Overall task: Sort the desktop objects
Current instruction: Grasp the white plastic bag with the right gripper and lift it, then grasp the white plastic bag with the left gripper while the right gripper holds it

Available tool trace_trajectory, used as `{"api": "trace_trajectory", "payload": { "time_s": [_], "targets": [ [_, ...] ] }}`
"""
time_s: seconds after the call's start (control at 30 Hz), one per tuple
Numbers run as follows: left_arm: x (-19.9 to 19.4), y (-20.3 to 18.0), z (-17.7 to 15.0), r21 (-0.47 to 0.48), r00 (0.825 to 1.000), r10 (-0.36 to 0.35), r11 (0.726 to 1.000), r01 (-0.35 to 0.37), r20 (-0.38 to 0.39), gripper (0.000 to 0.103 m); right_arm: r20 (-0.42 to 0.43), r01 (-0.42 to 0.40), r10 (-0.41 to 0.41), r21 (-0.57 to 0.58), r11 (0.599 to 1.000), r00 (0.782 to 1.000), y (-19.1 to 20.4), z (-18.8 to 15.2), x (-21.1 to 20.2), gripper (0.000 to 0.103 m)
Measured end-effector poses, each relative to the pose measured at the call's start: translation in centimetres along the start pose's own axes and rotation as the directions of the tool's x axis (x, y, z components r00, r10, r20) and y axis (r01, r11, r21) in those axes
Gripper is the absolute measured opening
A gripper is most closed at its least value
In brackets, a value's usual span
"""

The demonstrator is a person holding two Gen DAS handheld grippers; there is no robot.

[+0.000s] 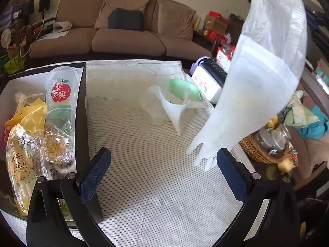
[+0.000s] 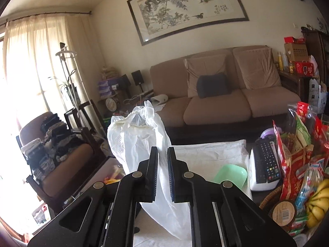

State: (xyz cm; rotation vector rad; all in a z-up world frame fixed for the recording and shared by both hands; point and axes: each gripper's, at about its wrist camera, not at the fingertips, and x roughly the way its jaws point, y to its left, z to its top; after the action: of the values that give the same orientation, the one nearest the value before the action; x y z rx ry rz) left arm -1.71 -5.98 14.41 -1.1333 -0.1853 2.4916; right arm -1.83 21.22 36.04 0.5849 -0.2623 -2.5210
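Observation:
A large white plastic bag (image 2: pixel 144 144) is pinched between the pads of my right gripper (image 2: pixel 162 154) and held up over the table. In the left wrist view the same white bag (image 1: pixel 263 78) hangs at the right, its lower tips just above the striped cloth (image 1: pixel 144 164). My left gripper (image 1: pixel 162 160) stands open low over the cloth, nothing between its blue pads (image 1: pixel 94 173). A crumpled white bag (image 1: pixel 174 111) lies mid-table with a green soap dish (image 1: pixel 185 88) behind it. At the left, a black-edged box (image 1: pixel 82 107) holds packaged items and a clear cup (image 1: pixel 60 94).
A white device carrying a black remote (image 1: pixel 213 74) sits at the table's right edge, the same remote (image 2: pixel 267 162) showing in the right wrist view. A wicker basket (image 1: pixel 257 150) with jars, snack packets (image 2: pixel 298 154) and bananas (image 2: pixel 316 203) crowd the right. A brown sofa (image 1: pixel 123 33) stands behind.

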Motion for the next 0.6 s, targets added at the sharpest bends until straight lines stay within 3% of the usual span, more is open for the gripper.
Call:
{"api": "trace_trajectory", "payload": {
  "time_s": [0.13,0.3,0.47,0.57,0.6],
  "targets": [
    [1.6,-0.5,0.1,-0.018,0.999,0.028,0.999,-0.029,-0.014,0.103,0.048,0.009,-0.013,0.099,0.995,0.999,-1.0,-4.1,-1.9,0.008],
    [6.8,0.7,2.8,-0.221,0.996,-0.028,0.975,0.008,-0.088,0.103,0.092,0.018,-0.039,0.229,0.973,0.995,-3.7,-9.7,-3.0,0.009],
    [14.2,1.7,7.6,-0.243,0.979,0.092,0.960,-0.136,-0.183,0.103,0.066,0.037,-0.056,0.265,0.964,0.996,-6.1,-12.3,-2.6,0.009],
    [19.0,2.2,9.3,-0.209,0.947,0.163,0.952,-0.225,-0.275,0.103,0.070,0.012,-0.034,0.299,0.954,0.997,-7.4,-13.2,-2.5,0.010],
    [20.3,2.3,9.6,-0.220,0.942,0.156,0.949,-0.227,-0.298,0.103,0.061,0.010,-0.029,0.298,0.955,0.998,-7.6,-13.3,-2.3,0.010]
  ]
}}
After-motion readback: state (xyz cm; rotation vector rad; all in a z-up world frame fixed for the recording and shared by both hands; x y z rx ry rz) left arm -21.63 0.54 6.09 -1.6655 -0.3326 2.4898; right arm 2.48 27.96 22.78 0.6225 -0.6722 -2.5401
